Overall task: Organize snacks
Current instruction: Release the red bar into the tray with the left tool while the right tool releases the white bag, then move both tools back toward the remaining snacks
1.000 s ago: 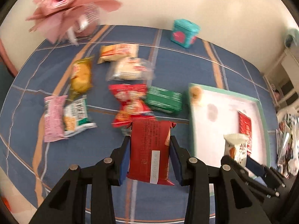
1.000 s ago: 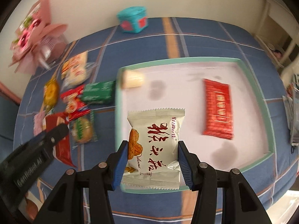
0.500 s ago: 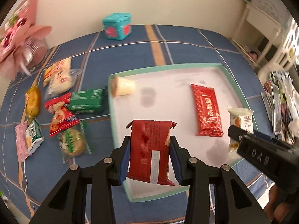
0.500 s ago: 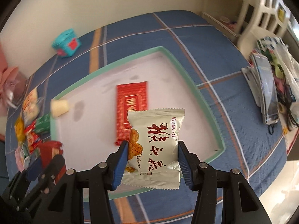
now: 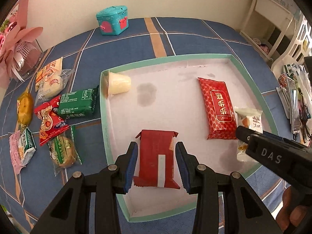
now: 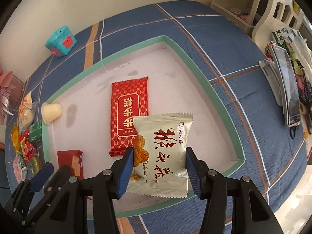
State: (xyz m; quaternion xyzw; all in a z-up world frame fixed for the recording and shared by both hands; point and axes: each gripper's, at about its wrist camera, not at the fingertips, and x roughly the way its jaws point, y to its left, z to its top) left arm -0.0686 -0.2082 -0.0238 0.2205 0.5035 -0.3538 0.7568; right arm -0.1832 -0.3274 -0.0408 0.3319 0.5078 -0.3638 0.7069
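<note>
My left gripper (image 5: 156,167) is shut on a dark red wafer packet (image 5: 157,156) and holds it over the near part of the green-rimmed white tray (image 5: 167,58). My right gripper (image 6: 159,170) is shut on a white pastry packet (image 6: 162,152) with red characters, above the tray's near right side (image 6: 214,89). In the tray lie a red patterned snack pack (image 5: 217,108) and a pale jelly cup (image 5: 118,82). Both also show in the right wrist view: the pack (image 6: 128,113) and the cup (image 6: 51,112).
Several loose snacks lie left of the tray on the blue plaid cloth, among them a green packet (image 5: 78,104) and a red one (image 5: 49,122). A teal box (image 5: 113,22) stands at the back. A pink bouquet (image 5: 15,44) is far left. A phone (image 6: 288,89) lies to the right.
Both grippers have swung right from the snack pile to above the tray, each still holding its packet.
</note>
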